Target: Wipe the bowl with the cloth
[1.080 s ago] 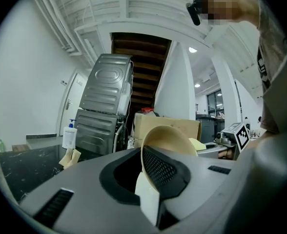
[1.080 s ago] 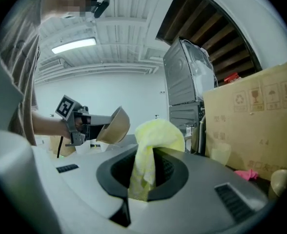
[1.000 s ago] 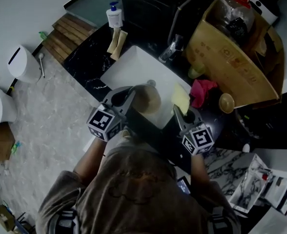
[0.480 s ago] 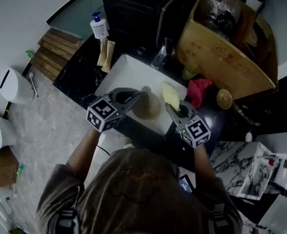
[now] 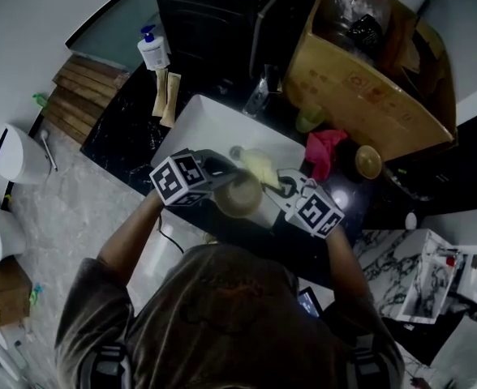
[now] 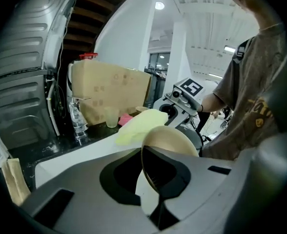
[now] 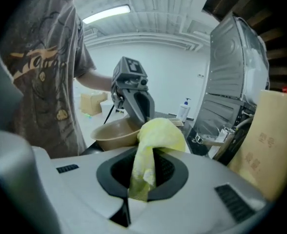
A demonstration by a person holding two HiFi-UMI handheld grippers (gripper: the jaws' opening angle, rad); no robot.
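floor (image 5: 68, 193): pale marbled tile, far left.
desk (image 5: 129, 132): black veined stone, soap bottle (image 5: 152, 51) at its far edge.
sink (image 5: 194, 128): white, set into the desk.
left gripper (image 5: 216, 177): clamped on the rim of the bowl (image 5: 238, 197).
bowl: tan, tilted, over the sink's near edge.
cloth (image 5: 257, 167): yellow, at the bowl's rim.
right gripper (image 5: 287, 191): pinching the cloth.
cardboard box (image 5: 360, 87): far right, on the desk.

Head view overhead; both gripper views share bowl (image 7: 115, 133).
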